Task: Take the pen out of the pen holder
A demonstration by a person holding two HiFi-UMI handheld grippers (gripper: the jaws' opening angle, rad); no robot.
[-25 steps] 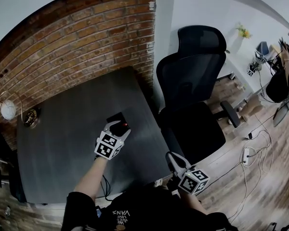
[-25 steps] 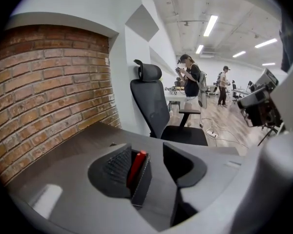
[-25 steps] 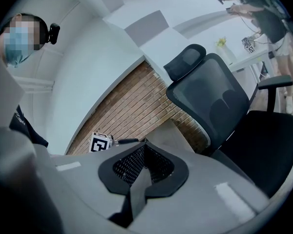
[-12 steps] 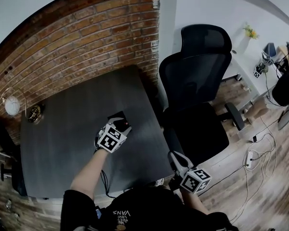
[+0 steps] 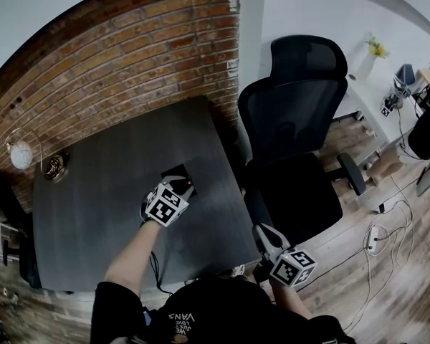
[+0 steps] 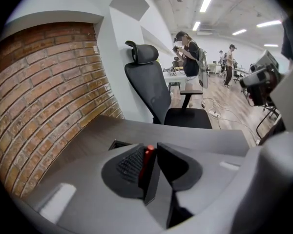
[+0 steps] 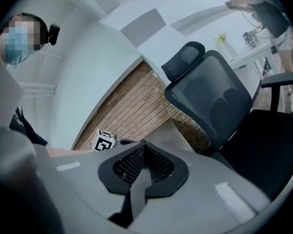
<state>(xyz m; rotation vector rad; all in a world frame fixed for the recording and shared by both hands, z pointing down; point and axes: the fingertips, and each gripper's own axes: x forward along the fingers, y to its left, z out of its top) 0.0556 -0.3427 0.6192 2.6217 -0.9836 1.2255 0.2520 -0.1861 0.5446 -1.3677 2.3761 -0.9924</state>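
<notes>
Left tool (image 5: pixel 182 187) closing onto red pen (image 6: pixel 147 159) at frame centre, right tool (image 7: pixel 144 149) pressed together empty; I'd firm the pinch, then lift straight out of pen holder (image 5: pixel 173 171).

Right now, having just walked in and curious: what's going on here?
A person holds a gripper in each hand. The left gripper is over the black pen holder on the grey table, jaws closing on the red pen, which is not out yet. The right gripper, jaws together and empty, hangs off the table's edge near the office chair.
</notes>
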